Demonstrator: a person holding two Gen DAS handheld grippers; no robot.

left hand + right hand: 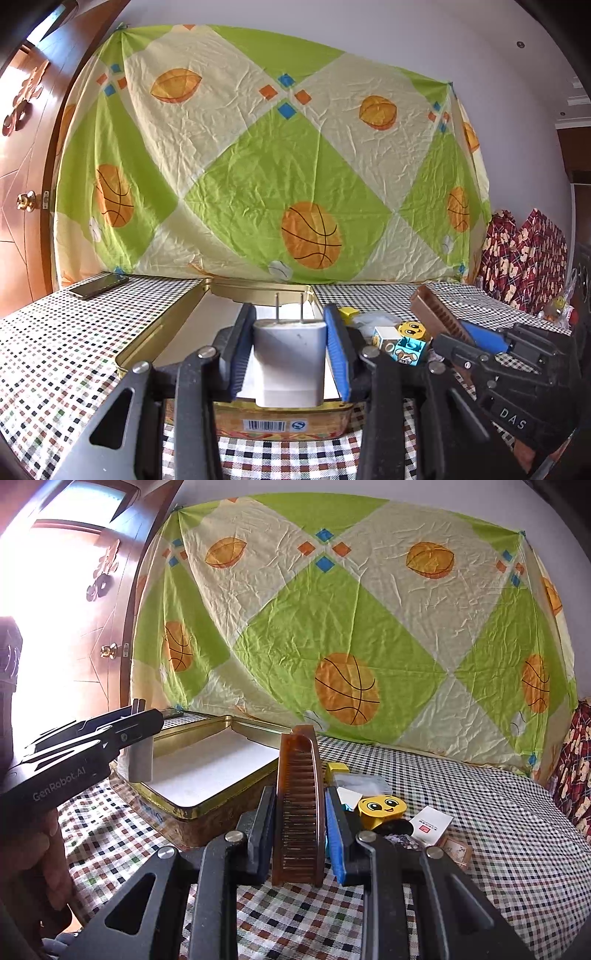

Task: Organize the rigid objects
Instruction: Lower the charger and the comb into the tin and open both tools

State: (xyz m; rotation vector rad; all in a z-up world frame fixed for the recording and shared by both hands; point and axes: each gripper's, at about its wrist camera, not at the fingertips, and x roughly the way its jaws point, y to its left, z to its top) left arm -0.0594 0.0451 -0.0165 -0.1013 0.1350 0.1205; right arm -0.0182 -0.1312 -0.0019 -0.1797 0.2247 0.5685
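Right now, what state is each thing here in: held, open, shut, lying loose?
Left gripper: jaws shut on the charger.
White charger: held over the tin, prongs pointing away.
Right gripper: jaws shut on the comb.
Brown comb: held above the tablecloth.
Gold tin: open, no lid on it.
Phone: lying flat, screen dark.
Yellow smiley toy: loose on the cloth.

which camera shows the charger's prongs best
The left wrist view: the white charger sits centred in the left gripper, both prongs pointing up over the tin. The right wrist view shows only its side, prongs hidden.
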